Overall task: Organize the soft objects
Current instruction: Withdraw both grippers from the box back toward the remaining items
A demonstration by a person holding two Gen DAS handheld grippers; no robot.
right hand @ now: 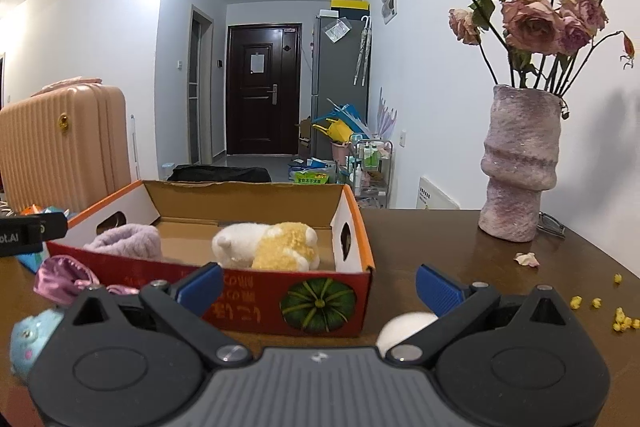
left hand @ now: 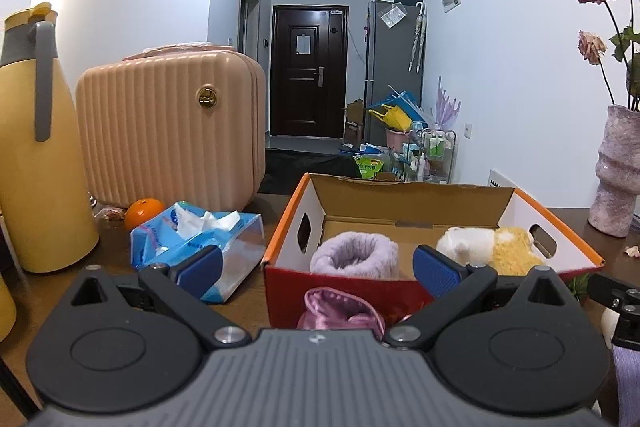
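An open red cardboard box (left hand: pixel 344 293) (right hand: pixel 256 299) stands on the brown table. Inside lie a lilac knitted cuff (left hand: pixel 356 253) (right hand: pixel 128 239) and a white and yellow plush toy (left hand: pixel 492 247) (right hand: pixel 268 245). A pink satin scrunchie (left hand: pixel 340 309) (right hand: pixel 64 277) lies on the table in front of the box. A blue plush (right hand: pixel 30 339) lies at the left, and a white soft ball (right hand: pixel 404 329) sits under my right gripper. My left gripper (left hand: pixel 318 269) is open and empty, just before the box's front wall. My right gripper (right hand: pixel 320 285) is open and empty at the box's right front corner.
A yellow flask (left hand: pixel 36 155), a pink case (left hand: pixel 172 131), an orange (left hand: pixel 144 213) and a blue tissue pack (left hand: pixel 200 247) stand left of the box. A vase of dried roses (right hand: pixel 516 167) stands at the right, with petals and yellow crumbs (right hand: pixel 596 303) nearby.
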